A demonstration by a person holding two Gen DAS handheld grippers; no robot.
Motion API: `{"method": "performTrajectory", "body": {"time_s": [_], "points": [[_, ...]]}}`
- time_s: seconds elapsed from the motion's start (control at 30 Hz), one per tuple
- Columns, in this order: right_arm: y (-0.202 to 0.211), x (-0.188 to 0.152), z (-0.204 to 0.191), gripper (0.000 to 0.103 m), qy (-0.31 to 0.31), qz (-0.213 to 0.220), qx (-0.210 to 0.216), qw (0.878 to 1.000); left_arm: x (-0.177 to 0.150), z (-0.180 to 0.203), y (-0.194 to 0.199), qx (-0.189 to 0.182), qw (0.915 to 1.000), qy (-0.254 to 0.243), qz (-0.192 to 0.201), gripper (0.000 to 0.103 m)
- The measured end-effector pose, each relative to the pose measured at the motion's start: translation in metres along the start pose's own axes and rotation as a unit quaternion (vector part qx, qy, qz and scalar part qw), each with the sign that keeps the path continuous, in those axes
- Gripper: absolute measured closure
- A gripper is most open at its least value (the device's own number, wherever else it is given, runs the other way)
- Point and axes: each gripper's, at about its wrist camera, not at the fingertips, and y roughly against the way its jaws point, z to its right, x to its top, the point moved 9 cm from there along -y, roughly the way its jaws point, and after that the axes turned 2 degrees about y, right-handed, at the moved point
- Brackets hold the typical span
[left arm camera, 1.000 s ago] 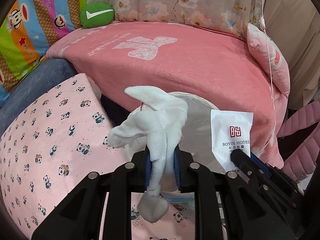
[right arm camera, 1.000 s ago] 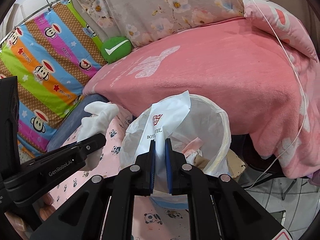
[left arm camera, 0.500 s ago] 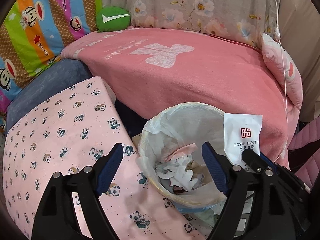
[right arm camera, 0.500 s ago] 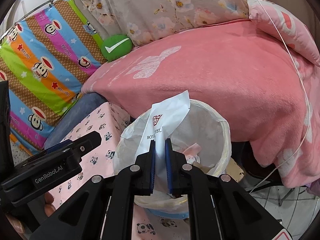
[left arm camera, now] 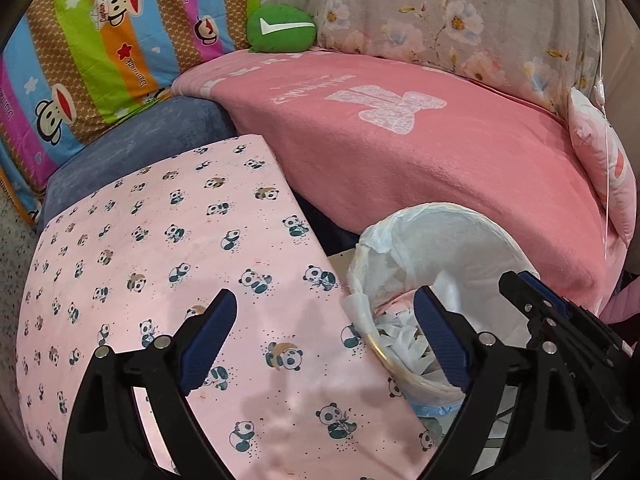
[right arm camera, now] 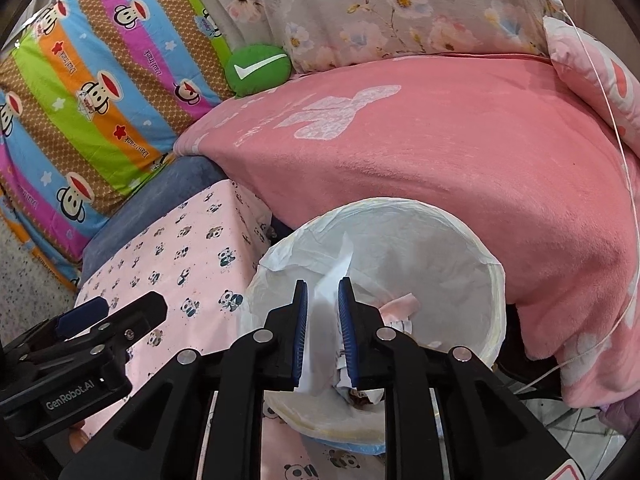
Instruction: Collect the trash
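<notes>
A white-lined trash bin (left arm camera: 440, 210) (right arm camera: 496, 280) stands between the panda-print cushion and the pink blanket, with crumpled white paper (left arm camera: 400, 332) inside. My left gripper (left arm camera: 324, 308) is over the cushion's edge beside the bin; its jaws are still opening and hold nothing. It also shows at the lower left of the right wrist view as the left gripper (right arm camera: 124, 308). My right gripper (right arm camera: 324, 292) hangs over the bin with its jaws opening. The white hotel packet (right arm camera: 326, 320), blurred, slips down loose between the pads. The right gripper (left arm camera: 532, 292) is beside the bin's far side.
A pink panda-print cushion (left arm camera: 180, 280) fills the left foreground. A pink blanket (left arm camera: 400, 140) covers the bed behind the bin, with a green cushion (left arm camera: 280, 28), a striped monkey quilt (left arm camera: 100, 60) and floral fabric (left arm camera: 440, 20) at the back. A thin white cord (right arm camera: 616, 140) hangs at right.
The left gripper let go of a white crumpled tissue, opened wide and moved left over the panda cushion. The right jaws parted and the hotel packet sank between them.
</notes>
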Motion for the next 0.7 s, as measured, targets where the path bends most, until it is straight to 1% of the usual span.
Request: {"method": "performTrajectory", "body": {"time_s": [0.1,0.13,0.23,0.27,0.3,0.33,0.37,0.4,0.43,0.47,0.53,0.7], "points": [[0.004,-0.002,-0.003,0.077,0.006,0.0,-0.005,1.0,-0.003,-0.011,0.002,0.014,0.9999,0.009,0.001,0.015],[0.002,-0.003,-0.004,0.073,0.007,0.0,-0.005,1.0,-0.005,-0.014,0.002,0.015,0.9998,0.014,0.0,0.015],[0.006,-0.005,-0.006,0.066,0.014,-0.002,-0.014,1.0,-0.01,-0.018,0.003,0.015,0.9997,0.02,-0.006,0.015],[0.01,-0.006,-0.007,0.06,0.018,0.0,-0.019,1.0,-0.012,-0.019,0.004,0.019,0.9996,0.02,-0.004,0.015],[0.013,-0.007,-0.009,0.056,0.021,0.001,-0.024,0.999,-0.013,-0.02,0.005,0.022,0.9996,0.018,-0.003,0.015],[0.016,-0.007,-0.01,0.049,0.023,0.003,-0.028,0.999,-0.015,-0.021,0.007,0.026,0.9995,0.018,-0.001,0.013],[0.024,-0.01,-0.011,0.043,0.028,0.01,-0.041,0.999,-0.016,-0.023,0.009,0.027,0.9995,0.017,0.0,0.013],[0.026,-0.011,-0.011,0.039,0.031,0.011,-0.046,0.998,-0.018,-0.023,0.011,0.029,0.9994,0.018,0.0,0.012],[0.027,-0.011,-0.012,0.032,0.033,0.012,-0.049,0.998,-0.019,-0.024,0.012,0.029,0.9994,0.019,-0.001,0.012],[0.03,-0.013,-0.013,0.027,0.038,0.014,-0.058,0.998,-0.021,-0.025,0.014,0.028,0.9994,0.021,-0.001,0.012],[0.037,-0.017,-0.015,0.023,0.048,0.016,-0.078,0.996,-0.024,-0.026,0.016,0.029,0.9993,0.024,-0.003,0.01],[0.048,-0.021,-0.013,0.017,0.062,0.019,-0.103,0.993,-0.028,-0.033,0.022,0.037,0.9988,0.033,-0.001,0.008]]}}
